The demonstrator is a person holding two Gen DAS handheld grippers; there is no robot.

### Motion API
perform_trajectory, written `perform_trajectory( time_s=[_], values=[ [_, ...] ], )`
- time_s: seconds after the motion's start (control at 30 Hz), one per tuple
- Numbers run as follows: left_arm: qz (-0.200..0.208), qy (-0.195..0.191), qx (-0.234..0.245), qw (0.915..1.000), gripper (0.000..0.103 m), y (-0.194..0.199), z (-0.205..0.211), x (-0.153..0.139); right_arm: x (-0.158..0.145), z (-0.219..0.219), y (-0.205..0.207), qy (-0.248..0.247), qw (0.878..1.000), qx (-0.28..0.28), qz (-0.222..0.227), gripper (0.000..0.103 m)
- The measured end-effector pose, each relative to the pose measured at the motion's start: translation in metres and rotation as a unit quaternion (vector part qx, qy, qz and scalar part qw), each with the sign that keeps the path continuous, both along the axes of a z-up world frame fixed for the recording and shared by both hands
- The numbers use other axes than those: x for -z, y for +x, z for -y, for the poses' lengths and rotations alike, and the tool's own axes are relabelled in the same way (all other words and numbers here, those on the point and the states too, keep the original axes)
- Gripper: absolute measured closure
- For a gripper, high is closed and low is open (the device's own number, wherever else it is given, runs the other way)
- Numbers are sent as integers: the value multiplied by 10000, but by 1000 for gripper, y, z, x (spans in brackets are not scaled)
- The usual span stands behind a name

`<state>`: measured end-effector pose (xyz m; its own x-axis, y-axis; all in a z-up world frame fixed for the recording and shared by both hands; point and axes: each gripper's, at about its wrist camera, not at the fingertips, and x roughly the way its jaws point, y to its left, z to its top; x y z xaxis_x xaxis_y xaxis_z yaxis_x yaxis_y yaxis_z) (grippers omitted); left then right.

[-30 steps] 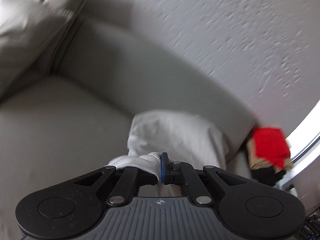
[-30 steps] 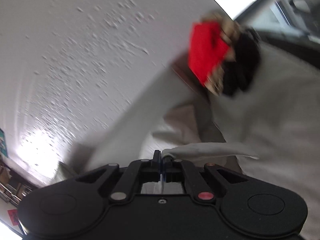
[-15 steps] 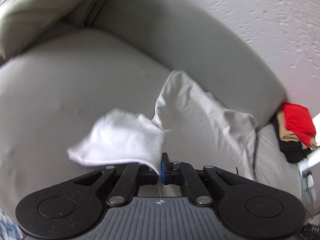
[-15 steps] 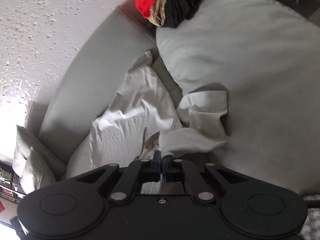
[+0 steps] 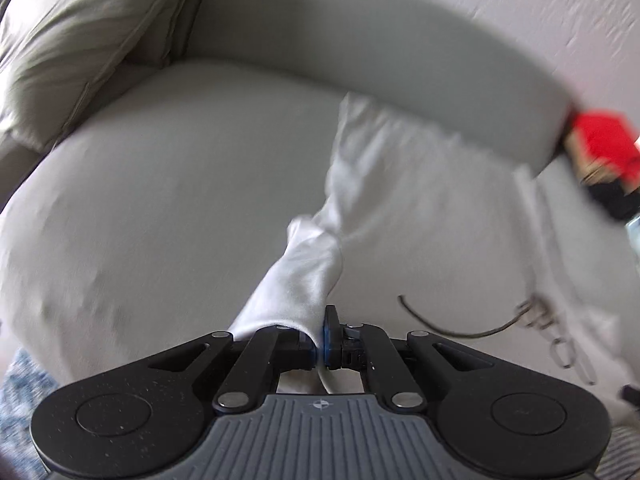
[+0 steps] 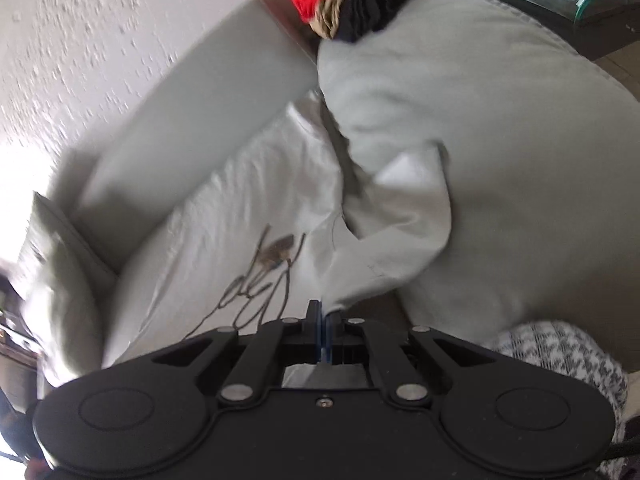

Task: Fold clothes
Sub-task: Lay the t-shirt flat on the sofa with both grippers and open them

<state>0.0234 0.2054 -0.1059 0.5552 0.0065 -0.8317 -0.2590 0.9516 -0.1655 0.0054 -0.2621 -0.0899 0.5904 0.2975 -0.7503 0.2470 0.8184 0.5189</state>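
Now, here is each thing in turn.
Left tongs (image 5: 323,340): they are clenching a bunched bit of the white shirt (image 5: 420,184), with the cloth squeezed between the two blue pads.
Right tongs (image 6: 321,330): they are pinching another edge of the same white shirt (image 6: 248,216), and the pads are pressing tight together on the cloth.
White shirt: it is lying spread out on the grey sofa (image 5: 160,200), with its far end reaching up against the sofa's back. One sleeve is twisting from the left tongs, and the other sleeve (image 6: 404,224) is draping over the sofa seat.
Writing: thin dark squiggly letters (image 6: 264,280) are showing on the shirt's front, too blurry to read.
Clothes pile (image 6: 348,0): red, tan and black clothes are sitting in a heap at the far end of the sofa, well apart from the shirt.
Pillow (image 5: 80,40): a pale cushion is leaning in the sofa's other corner.
Checked cloth (image 6: 560,360): it is showing low at the right.
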Motion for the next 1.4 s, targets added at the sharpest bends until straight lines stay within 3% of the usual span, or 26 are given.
perform_trajectory(
  time_s=[0.13, 0.2, 0.3, 0.4, 0.47, 0.53, 0.6, 0.73, 0.93, 1.0, 1.03, 1.07, 1.1, 1.2, 1.27, 1.4],
  values=[
    [-432, 795, 86, 9959, 96, -4, 13, 29, 16, -14, 1, -608, 9975, -343, -121, 97],
    [-451, 1144, 130, 9923, 88, -11, 13, 23, 13, -15, -4, -833, 9953, -478, -136, 91],
    [-322, 1542, 113, 9874, 87, -27, 8, 6, -3, -10, -16, -1099, 9923, -564, -22, 77],
    [55, 1528, 106, 9882, 87, -49, 5, -16, -25, -7, -31, -1332, 9891, -523, 338, 64],
    [184, 1036, 501, 9932, 84, -59, 14, -19, -30, -7, -36, -1036, 9912, -625, 546, 62],
    [173, 531, 1067, 9927, 75, -64, 29, -16, -17, -16, -32, -338, 9933, -1050, 354, 62],
    [12, 457, 1718, 9841, 71, -67, 59, -2, -1, -30, -28, 98, 9882, -1525, 120, 62],
    [-265, 1078, 2402, 9644, 70, -69, 112, 28, 17, -74, -36, -448, 9705, -2367, 104, 63],
    [-349, 1457, 2579, 9545, 66, -56, 135, 51, 29, -109, -32, -1407, 9485, -2824, 294, 63],
    [-320, 1556, 2613, 9521, 70, -60, 139, 55, 38, -116, -35, -1806, 9389, -2919, 263, 73],
    [-295, 1607, 2627, 9509, 75, -62, 139, 55, 42, -119, -37, -2094, 9312, -2965, 315, 87],
    [-274, 1663, 2646, 9495, 86, -63, 140, 53, 40, -119, -39, -2160, 9300, -2956, 323, 91],
    [-254, 1720, 2666, 9480, 91, -65, 140, 51, 38, -118, -40, -2180, 9302, -2936, 322, 95],
    [-310, 1593, 2746, 9478, 92, -66, 132, 39, 23, -111, -44, -1951, 9360, -2917, 255, 99],
    [-398, 1576, 2862, 9443, 92, -66, 130, 35, 16, -111, -46, -1970, 9326, -3020, 191, 100],
    [-848, 1739, 2907, 9371, 89, -62, 132, 52, 35, -112, -42, -1975, 9284, -3136, -262, 100]
  ],
)
